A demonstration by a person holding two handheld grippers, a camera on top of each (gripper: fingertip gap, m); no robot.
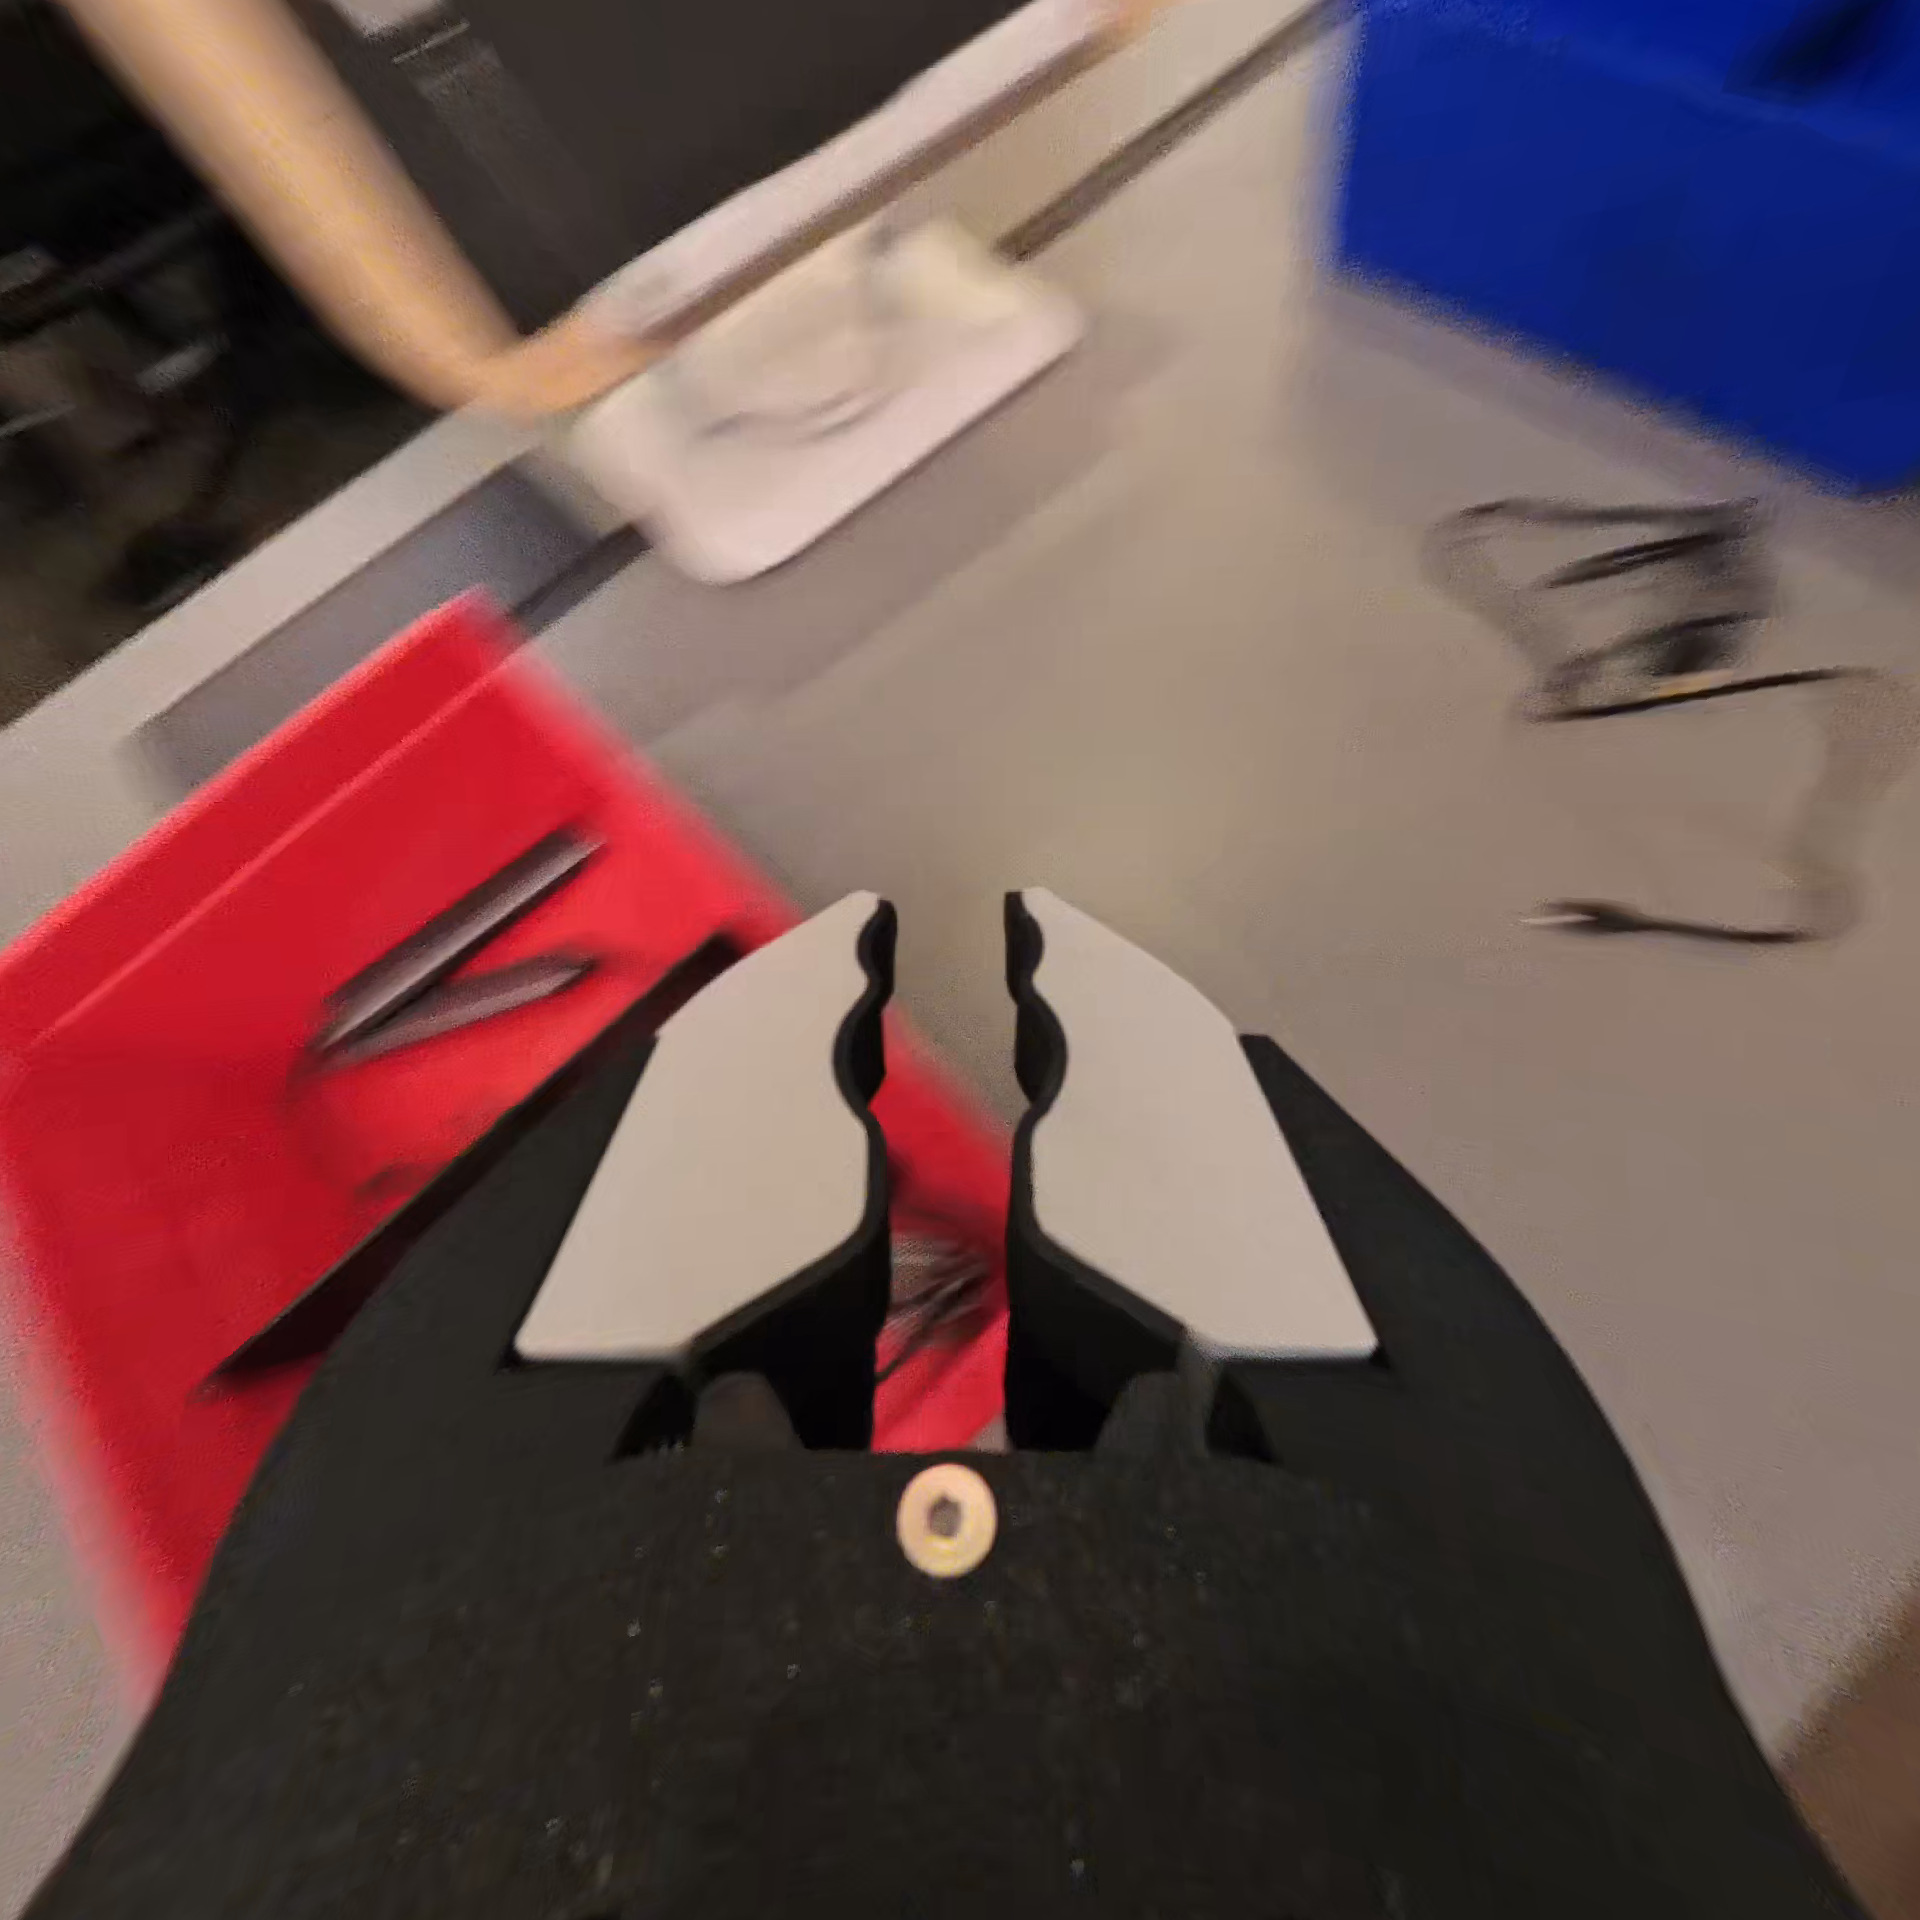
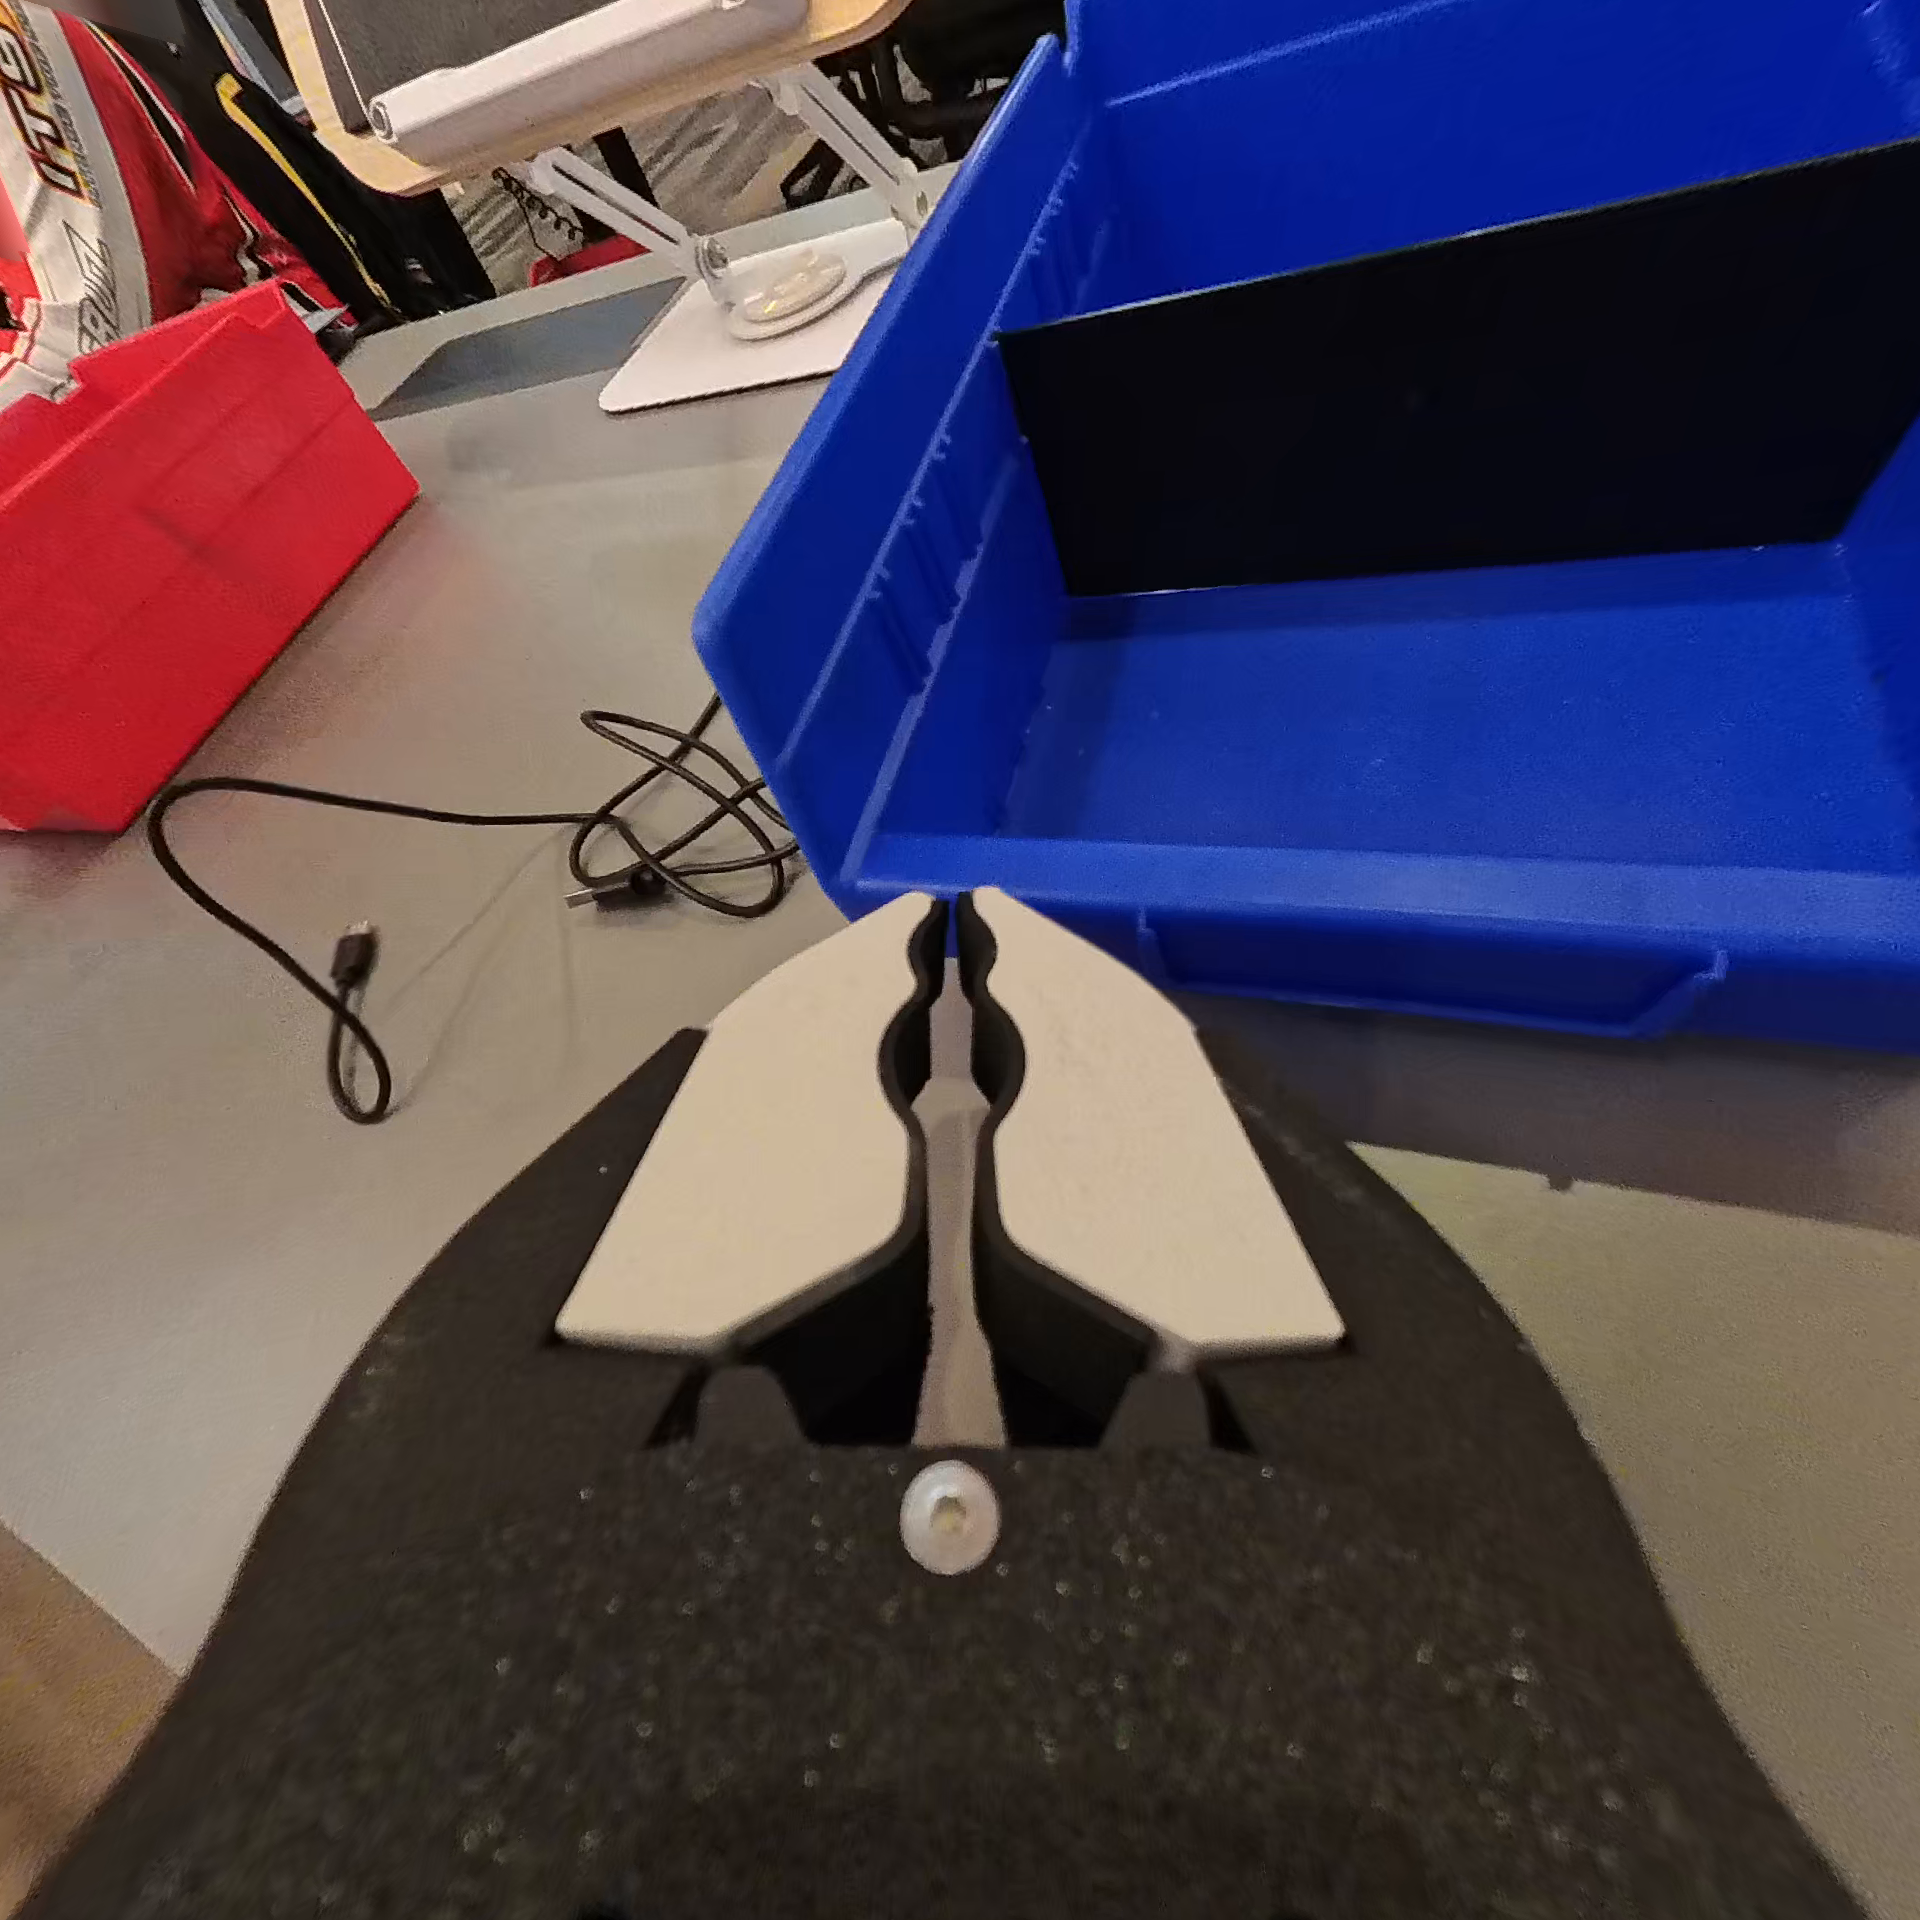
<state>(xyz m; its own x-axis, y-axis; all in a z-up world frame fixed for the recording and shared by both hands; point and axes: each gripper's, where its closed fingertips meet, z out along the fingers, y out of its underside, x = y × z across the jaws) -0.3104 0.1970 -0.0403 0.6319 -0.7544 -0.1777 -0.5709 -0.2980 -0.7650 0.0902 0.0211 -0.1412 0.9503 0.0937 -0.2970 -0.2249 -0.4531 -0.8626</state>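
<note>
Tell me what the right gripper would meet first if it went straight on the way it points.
Most likely the front lip of the blue bin: the right gripper, nearly shut, has its tips right at that edge, though depth is unclear.

A grey table [image 2: 260,1195] fills the lower left. On it, a red bin [image 2: 177,582] sits at left, a blue bin [image 2: 1455,727] with a black divider [image 2: 1455,395] at right. A black cable [image 2: 468,821] lies coiled between them. A white stand base [image 2: 727,343] sits at upper centre.
</note>
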